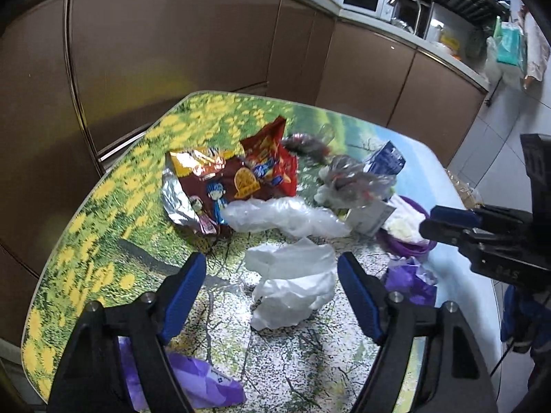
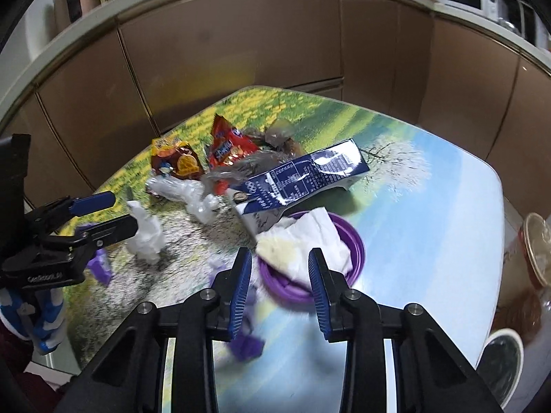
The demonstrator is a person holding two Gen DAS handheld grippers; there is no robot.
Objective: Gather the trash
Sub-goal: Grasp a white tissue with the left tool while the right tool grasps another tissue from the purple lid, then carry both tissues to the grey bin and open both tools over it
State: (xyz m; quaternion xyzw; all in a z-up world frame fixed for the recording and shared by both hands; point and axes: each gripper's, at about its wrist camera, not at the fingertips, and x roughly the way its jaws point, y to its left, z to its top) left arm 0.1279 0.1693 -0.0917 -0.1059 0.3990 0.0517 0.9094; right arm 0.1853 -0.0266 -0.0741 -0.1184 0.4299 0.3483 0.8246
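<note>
Trash lies on a table with a flower-meadow print (image 1: 103, 206). My left gripper (image 1: 272, 275) is open, its blue pads on either side of a crumpled white tissue (image 1: 292, 285), a little above it. Beyond lie a clear plastic bag (image 1: 282, 216), red snack wrappers (image 1: 241, 179) and a blue milk carton (image 2: 303, 179). My right gripper (image 2: 280, 275) is open above a purple bowl (image 2: 344, 237) holding a white napkin (image 2: 303, 237). The right gripper also shows in the left wrist view (image 1: 447, 223), and the left gripper in the right wrist view (image 2: 113, 213).
Purple wrappers lie near the front edge (image 1: 206, 382) and beside the bowl (image 1: 409, 275). Brown cabinets (image 1: 172, 51) stand behind the table. A jar (image 2: 537, 247) and a white cup (image 2: 499, 364) stand off the table's right side. A microwave (image 1: 361, 0) sits on the counter.
</note>
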